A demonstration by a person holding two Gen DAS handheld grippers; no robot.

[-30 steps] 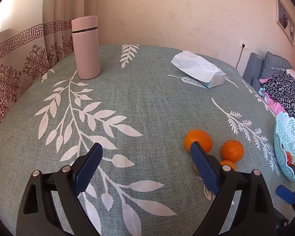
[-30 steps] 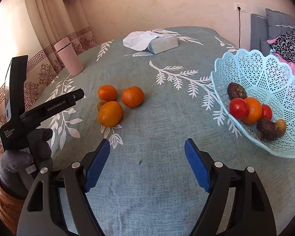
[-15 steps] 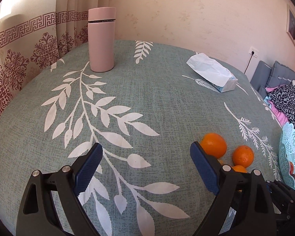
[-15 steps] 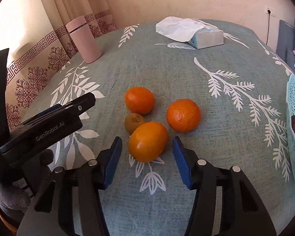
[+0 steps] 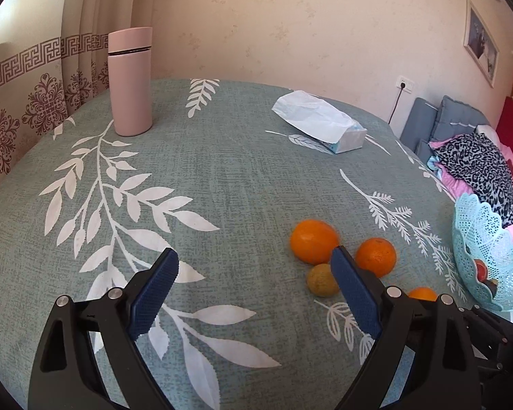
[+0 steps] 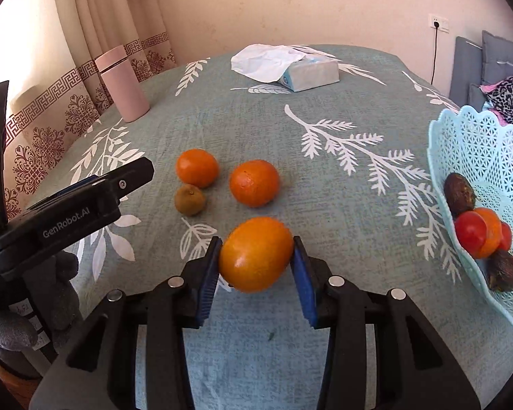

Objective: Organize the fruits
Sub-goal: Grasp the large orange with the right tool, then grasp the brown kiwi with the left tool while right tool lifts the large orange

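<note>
My right gripper (image 6: 256,259) is shut on a large orange (image 6: 255,254) and holds it just above the tablecloth. Two more oranges (image 6: 197,167) (image 6: 254,183) and a small brown-green fruit (image 6: 189,199) lie beyond it. The light blue lattice basket (image 6: 468,157) at the right holds several fruits, among them a red tomato (image 6: 470,234). My left gripper (image 5: 253,276) is open and empty, low over the cloth left of the same fruits (image 5: 314,241) (image 5: 375,257) (image 5: 322,279). The held orange (image 5: 422,294) peeks out behind its right finger.
A pink flask (image 5: 130,82) stands at the far left of the table. A tissue pack (image 5: 319,121) lies at the back. The basket (image 5: 482,253) sits at the table's right edge, with cushions and clothes behind it. The left gripper's body (image 6: 68,212) shows in the right wrist view.
My right gripper moved in on the near orange, shut on it and drew it back from the other fruits. My left gripper shifted slightly, staying open.
</note>
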